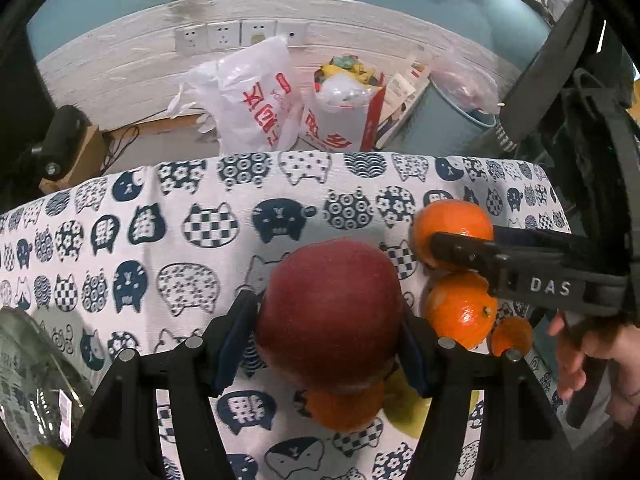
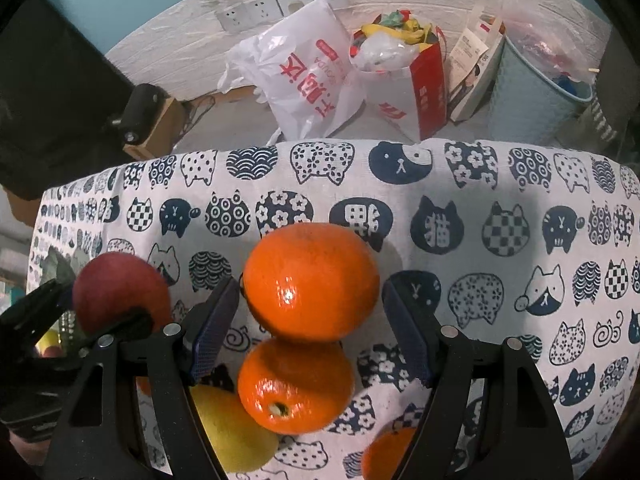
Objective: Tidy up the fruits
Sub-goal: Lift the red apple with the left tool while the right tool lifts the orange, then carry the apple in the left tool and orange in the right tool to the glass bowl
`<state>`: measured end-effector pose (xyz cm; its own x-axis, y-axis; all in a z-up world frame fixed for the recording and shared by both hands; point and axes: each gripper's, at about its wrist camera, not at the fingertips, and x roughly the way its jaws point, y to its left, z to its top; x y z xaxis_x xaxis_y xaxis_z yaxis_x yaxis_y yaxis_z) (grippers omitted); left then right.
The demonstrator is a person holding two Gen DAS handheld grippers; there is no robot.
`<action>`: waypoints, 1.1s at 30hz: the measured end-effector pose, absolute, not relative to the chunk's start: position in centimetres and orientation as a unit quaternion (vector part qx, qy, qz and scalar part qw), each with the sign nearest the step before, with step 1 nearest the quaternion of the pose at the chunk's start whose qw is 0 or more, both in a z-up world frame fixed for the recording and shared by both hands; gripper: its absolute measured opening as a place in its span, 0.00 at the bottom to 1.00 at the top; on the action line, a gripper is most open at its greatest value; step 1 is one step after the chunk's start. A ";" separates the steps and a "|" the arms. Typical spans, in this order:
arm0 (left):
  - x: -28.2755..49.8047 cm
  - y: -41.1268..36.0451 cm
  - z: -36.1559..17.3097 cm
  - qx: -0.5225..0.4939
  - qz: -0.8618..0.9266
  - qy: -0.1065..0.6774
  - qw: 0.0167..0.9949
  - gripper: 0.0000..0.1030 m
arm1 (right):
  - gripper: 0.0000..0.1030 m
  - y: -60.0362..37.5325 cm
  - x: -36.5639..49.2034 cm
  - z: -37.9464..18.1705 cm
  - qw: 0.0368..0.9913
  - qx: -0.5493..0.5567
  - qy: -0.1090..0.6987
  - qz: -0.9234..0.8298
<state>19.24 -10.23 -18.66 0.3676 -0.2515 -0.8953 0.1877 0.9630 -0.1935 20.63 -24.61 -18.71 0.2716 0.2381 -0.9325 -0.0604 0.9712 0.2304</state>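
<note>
Counter (image 2: 500,240) under cat-print cloth carries most fruit loose: three oranges, a lemon (image 2: 232,432). Glass bowl (image 1: 24,364), lower left, holds little. Left gripper (image 1: 328,320) jaws clamp the apple (image 1: 328,312); right gripper (image 2: 312,320) jaws apart, straddling the orange (image 2: 312,280), untouched. Early stage, I judge.

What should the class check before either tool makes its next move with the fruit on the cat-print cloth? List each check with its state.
1. Left tool gripping the red apple: ok, pads on both sides.
2. Right tool astride the far orange: ok.
3. Right pads pressing that orange: not ok, gaps show on both sides.
4. Near orange clear of the far one: not ok, they appear to touch.
5. Glass bowl ready for the apple: cannot tell, only its edge shows.
</note>
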 end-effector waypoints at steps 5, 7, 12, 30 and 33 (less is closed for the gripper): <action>18.8 -9.1 -18.6 -0.032 -0.124 0.548 0.827 0.65 | 0.73 -24.1 21.1 -19.7 0.791 0.066 0.601 0.091; 18.7 -8.8 -18.5 -0.035 -0.122 0.548 0.827 0.66 | 0.73 -24.0 21.1 -19.9 0.792 0.063 0.601 0.092; 18.5 -8.1 -18.3 -0.039 -0.118 0.547 0.828 0.65 | 0.70 -23.8 21.2 -20.3 0.794 0.054 0.599 0.088; 17.0 -7.6 -15.9 -0.044 -0.121 0.534 0.836 0.66 | 0.67 -23.0 19.4 -16.8 0.828 0.004 0.555 0.080; 16.6 -7.5 -15.3 -0.047 -0.123 0.530 0.838 0.66 | 0.67 -22.6 18.9 -16.0 0.832 0.002 0.548 0.085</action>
<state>16.55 -7.52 -15.32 0.4085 -0.2553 -0.8763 0.1553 0.9655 -0.2089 18.91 -22.64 -15.96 0.3858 0.1441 -0.9113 -0.1389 0.9855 0.0971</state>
